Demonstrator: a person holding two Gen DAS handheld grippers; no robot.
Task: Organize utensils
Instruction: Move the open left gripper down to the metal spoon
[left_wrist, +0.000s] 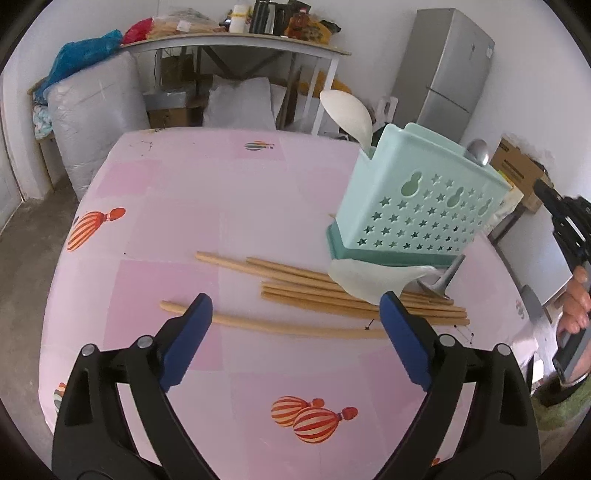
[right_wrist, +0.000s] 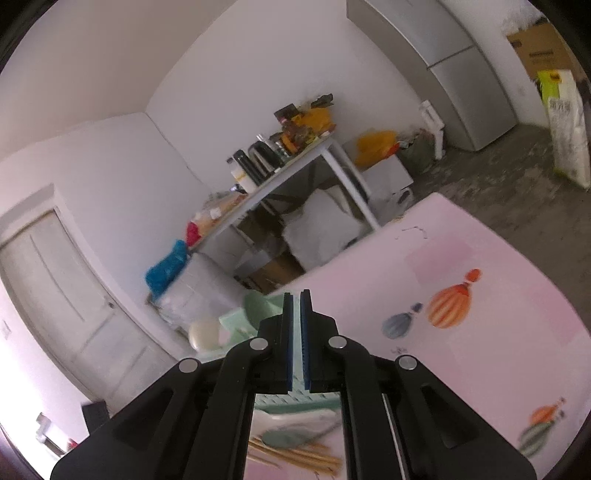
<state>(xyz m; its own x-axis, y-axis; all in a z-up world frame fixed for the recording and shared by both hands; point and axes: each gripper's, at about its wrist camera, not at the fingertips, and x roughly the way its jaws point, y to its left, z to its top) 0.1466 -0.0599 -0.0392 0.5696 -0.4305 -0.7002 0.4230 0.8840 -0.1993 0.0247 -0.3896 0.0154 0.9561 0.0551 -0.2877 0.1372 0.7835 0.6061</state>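
Observation:
Several wooden chopsticks (left_wrist: 332, 291) lie loose on the pink tablecloth. One lone chopstick (left_wrist: 277, 326) lies crosswise just beyond my left gripper (left_wrist: 297, 325), which is open and holds nothing. A mint-green utensil holder (left_wrist: 417, 206) stands to the right with a white spoon (left_wrist: 347, 114) and a metal spoon (left_wrist: 478, 151) upright in it. Another white spoon (left_wrist: 369, 277) and a metal utensil (left_wrist: 439, 280) lie at its base. My right gripper (right_wrist: 297, 306) is shut with nothing between its pads, above the holder (right_wrist: 236, 321); the chopsticks (right_wrist: 295, 458) show below it.
The pink tablecloth (left_wrist: 221, 192) with balloon prints covers the table. A person's hand (left_wrist: 576, 299) holds the right tool at the right edge. Beyond the table are a cluttered side table (left_wrist: 236, 40), a grey fridge (left_wrist: 447, 74), bags and boxes.

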